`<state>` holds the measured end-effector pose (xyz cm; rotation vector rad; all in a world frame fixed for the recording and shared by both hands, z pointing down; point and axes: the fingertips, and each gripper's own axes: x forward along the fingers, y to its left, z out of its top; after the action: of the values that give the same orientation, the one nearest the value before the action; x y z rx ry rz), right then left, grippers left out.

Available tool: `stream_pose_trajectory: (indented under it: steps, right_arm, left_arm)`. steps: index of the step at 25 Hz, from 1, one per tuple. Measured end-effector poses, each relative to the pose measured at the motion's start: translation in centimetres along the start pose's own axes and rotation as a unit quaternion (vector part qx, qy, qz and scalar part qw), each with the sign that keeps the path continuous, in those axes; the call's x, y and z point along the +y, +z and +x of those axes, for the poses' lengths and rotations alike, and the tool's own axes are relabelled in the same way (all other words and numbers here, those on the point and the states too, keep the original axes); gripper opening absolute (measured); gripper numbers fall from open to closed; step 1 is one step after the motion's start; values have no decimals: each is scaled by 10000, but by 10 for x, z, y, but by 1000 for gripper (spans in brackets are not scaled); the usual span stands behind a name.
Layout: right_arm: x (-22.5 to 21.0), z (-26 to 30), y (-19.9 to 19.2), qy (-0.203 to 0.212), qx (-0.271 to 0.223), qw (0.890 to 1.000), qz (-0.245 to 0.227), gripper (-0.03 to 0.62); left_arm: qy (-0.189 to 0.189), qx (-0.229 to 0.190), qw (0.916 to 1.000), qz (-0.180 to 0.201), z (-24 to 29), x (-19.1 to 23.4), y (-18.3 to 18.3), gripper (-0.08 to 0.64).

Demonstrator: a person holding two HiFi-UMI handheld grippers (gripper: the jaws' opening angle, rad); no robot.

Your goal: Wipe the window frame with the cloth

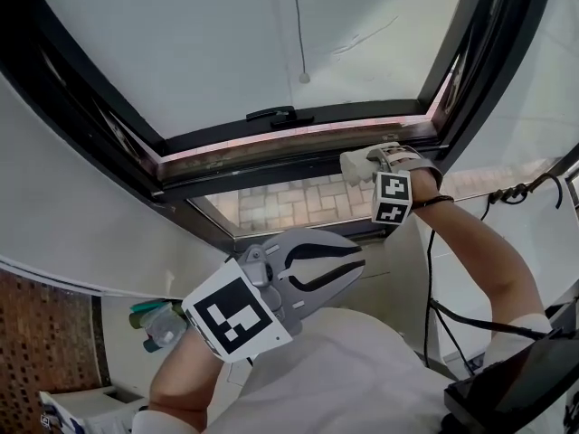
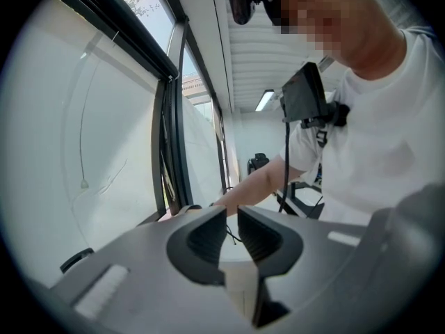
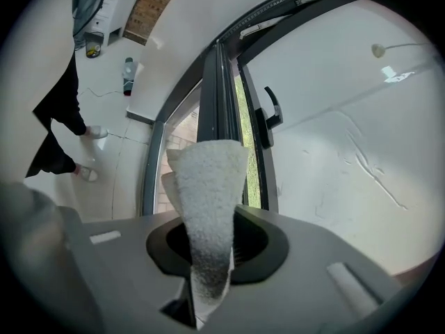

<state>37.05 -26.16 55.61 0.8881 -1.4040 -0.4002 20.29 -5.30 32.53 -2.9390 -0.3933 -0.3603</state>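
Note:
The dark window frame (image 1: 298, 163) runs across the head view, with its sash swung open above. A white cloth (image 1: 355, 164) is pressed on the frame's lower rail near the right corner, and my right gripper (image 1: 364, 166) is shut on it. In the right gripper view the cloth (image 3: 207, 193) sticks up from between the jaws of that gripper (image 3: 211, 239), pointing along the frame's rails (image 3: 215, 96). My left gripper (image 1: 358, 259) hovers low by my chest, apart from the frame. Its jaws (image 2: 232, 218) stand nearly together with nothing between them.
A black window handle (image 1: 271, 114) sits on the sash, and a pull cord's bead (image 1: 304, 78) hangs before the pane. Bottles (image 1: 158, 324) stand on the floor at lower left. Black cables (image 1: 432, 278) run along my right arm. Another person (image 3: 59, 117) stands nearby.

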Motion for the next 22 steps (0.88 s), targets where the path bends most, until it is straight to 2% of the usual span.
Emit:
stream_pose_trajectory:
  steps: [3,6,15,18,22]
  right_arm:
    - [10,-7,-6,96,-77,9999,3,71]
    - [9,-17,-21,19,-109,9999,69,72]
    - [-39,-26,-118,-538,464,9973,184,72]
    - [-37,-18,-141,-446,531,9971,325,71]
    - [-15,-7,-146,-242,401,9980,432,71]
  left_arm:
    - [-51,10,10000,45,8,1,0,69]
    - [-61,12,10000,71,14,4,3,69]
    - [-119,64,9999,64,38,1,9,69]
    - [-56,68,10000,33,44,2,10,69]
    - [62,153,9998,-76,52,2,8,69]
